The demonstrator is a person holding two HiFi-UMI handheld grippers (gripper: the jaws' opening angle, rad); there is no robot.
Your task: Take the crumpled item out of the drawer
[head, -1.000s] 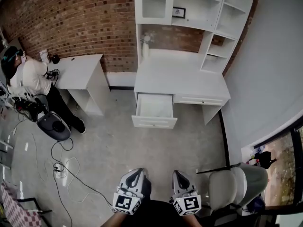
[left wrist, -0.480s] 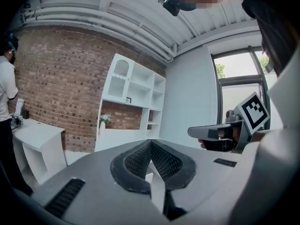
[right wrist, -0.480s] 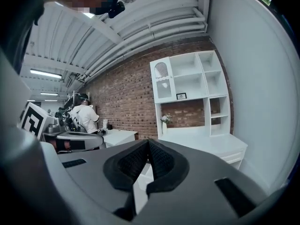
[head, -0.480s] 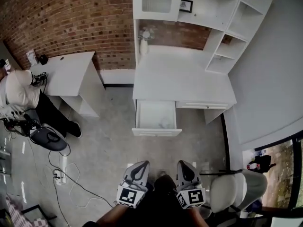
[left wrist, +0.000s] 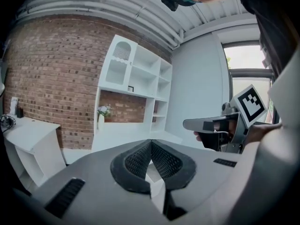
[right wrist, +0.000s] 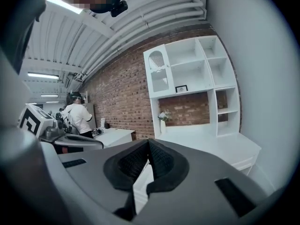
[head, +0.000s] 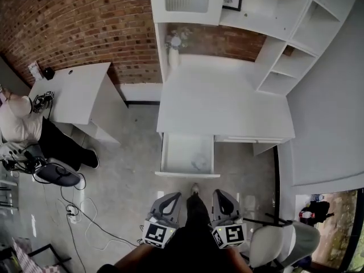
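Two closed, empty: left tongs (head: 170, 199), right tongs (head: 220, 195). One open drawer (head: 177, 151), one crumpled item (head: 199, 165) inside.

You face a white desk surface (head: 222, 101) with white shelving (head: 296, 33) above it, set against a red-brown brick wall (head: 85, 21) lined with pale mortar. The open white drawer (head: 187, 174) holds a pale greyish crumpled item (head: 199, 165). The floor (head: 125, 164) is mottled grey concrete. Your grey left gripper (head: 172, 197) and grey right gripper (head: 218, 194) each carry a cube (head: 157, 234) with black-and-white square markers. Their fingers (left wrist: 136, 161) have black, finely ribbed pads.
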